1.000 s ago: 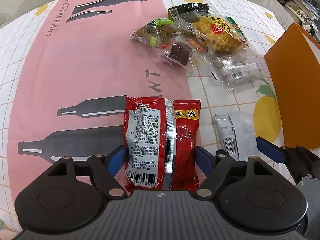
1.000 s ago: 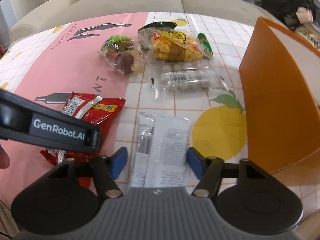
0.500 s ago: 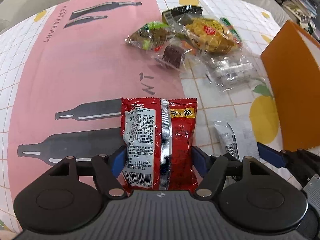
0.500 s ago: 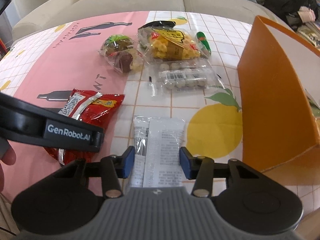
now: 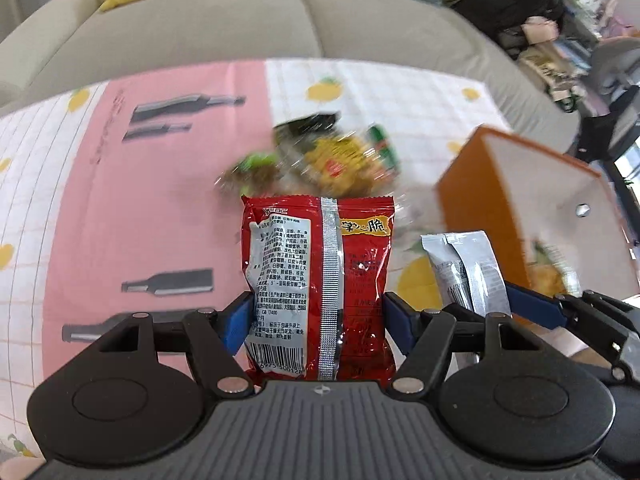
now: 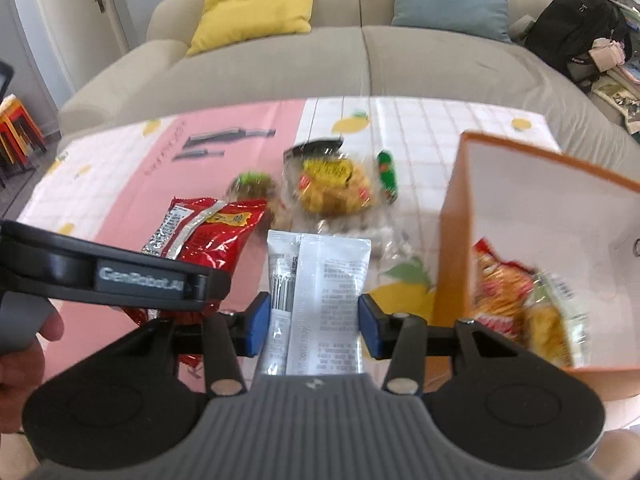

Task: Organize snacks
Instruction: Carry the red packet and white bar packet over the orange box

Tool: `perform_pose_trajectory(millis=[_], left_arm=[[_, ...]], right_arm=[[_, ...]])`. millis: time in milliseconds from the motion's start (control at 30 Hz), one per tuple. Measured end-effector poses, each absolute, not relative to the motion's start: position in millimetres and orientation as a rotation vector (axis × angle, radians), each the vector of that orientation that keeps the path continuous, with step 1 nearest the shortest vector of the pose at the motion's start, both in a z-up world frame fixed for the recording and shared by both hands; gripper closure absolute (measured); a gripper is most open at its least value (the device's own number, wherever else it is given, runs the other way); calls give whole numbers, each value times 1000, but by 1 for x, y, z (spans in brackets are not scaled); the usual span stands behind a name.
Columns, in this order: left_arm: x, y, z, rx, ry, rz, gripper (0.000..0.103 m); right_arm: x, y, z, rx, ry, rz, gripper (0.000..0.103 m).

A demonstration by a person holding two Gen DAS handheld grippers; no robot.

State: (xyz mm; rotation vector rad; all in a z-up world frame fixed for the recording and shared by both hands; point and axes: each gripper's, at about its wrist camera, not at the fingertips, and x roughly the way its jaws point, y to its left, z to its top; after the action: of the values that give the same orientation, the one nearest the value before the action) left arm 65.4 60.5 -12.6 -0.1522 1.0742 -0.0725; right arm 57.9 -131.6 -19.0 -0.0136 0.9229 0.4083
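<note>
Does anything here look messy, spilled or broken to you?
Nothing looks spilled or torn. The loose snack packets lie jumbled on the tablecloth, which seems merely unsorted. The red foil packet and white foil packet are sealed, and the orange box stands upright.

Snack pile (image 6: 328,188) on table (image 6: 440,128), box (image 6: 532,216) to its right.
</note>
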Motion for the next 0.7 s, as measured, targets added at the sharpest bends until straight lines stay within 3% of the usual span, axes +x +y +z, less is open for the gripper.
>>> perform_pose_trajectory(millis=[300, 700], left_arm=[[79, -6, 46, -91, 993, -256, 24], [111, -123, 59, 70, 975, -475, 24]], right_arm=[[66, -218, 37, 18, 851, 350, 57], [92, -318, 46, 21, 888, 199, 57]])
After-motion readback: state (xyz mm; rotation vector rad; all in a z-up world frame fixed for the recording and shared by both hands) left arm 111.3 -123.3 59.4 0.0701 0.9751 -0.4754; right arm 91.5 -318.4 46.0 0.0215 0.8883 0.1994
